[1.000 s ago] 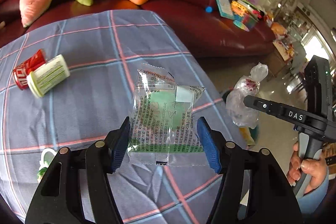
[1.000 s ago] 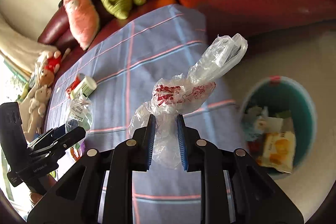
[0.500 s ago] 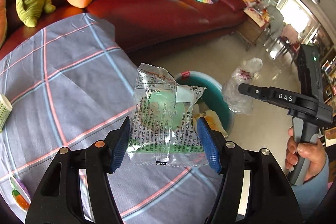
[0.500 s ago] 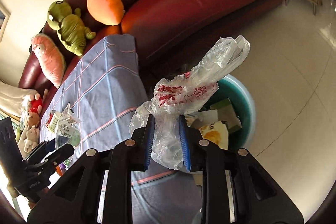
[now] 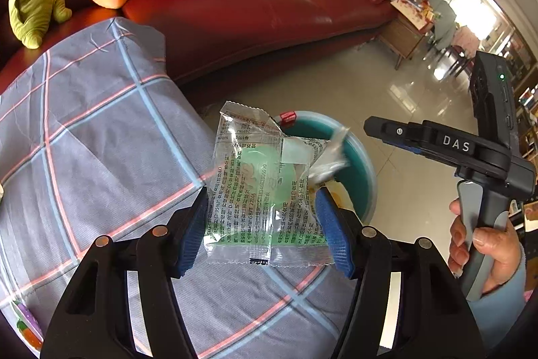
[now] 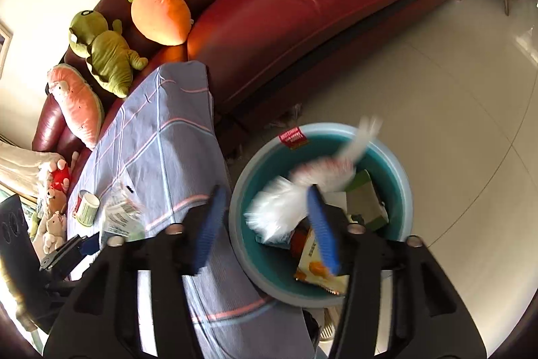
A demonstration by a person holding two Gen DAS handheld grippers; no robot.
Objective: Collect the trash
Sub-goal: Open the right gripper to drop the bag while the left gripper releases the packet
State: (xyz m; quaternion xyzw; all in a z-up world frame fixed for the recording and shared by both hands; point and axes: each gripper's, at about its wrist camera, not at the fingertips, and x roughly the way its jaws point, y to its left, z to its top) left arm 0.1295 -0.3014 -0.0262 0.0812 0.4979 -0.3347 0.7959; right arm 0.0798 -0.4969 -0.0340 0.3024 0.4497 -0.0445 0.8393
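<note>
Hovering over the bin [image 6: 401,190], the right gripper [image 6: 265,221] has its jaws opening, and the crumpled plastic bag [image 6: 302,190] shows only as a white blur between the blue pads [image 6: 321,227] and the bin's contents, no longer pinched. Inside the teal bin lie a yellow snack packet [image 6: 314,268], a green box [image 6: 364,201] and other scraps; a red label [image 6: 292,137] sits on the far rim.

Beside the bin stands a table under a grey checked cloth [image 5: 101,140], its corner just next to the rim. The left gripper [image 5: 264,224] is held above that corner, near the bin [image 5: 361,164], its jaws pinching a clear wrapper [image 5: 262,190] with green print and a pale green disc inside. The wrapper stands upright between the blue pads [image 5: 331,234], its top reaching in front of the bin's rim.

Farther along the cloth from the bin, in the right wrist view, lie a small white-and-green cup [image 6: 88,209] and something red next to it. Behind the bin runs a red leather sofa [image 6: 302,5] carrying a carrot cushion [image 6: 159,12] and a green plush toy [image 6: 101,52]. A hand [image 5: 484,248] grips the right gripper's handle.
</note>
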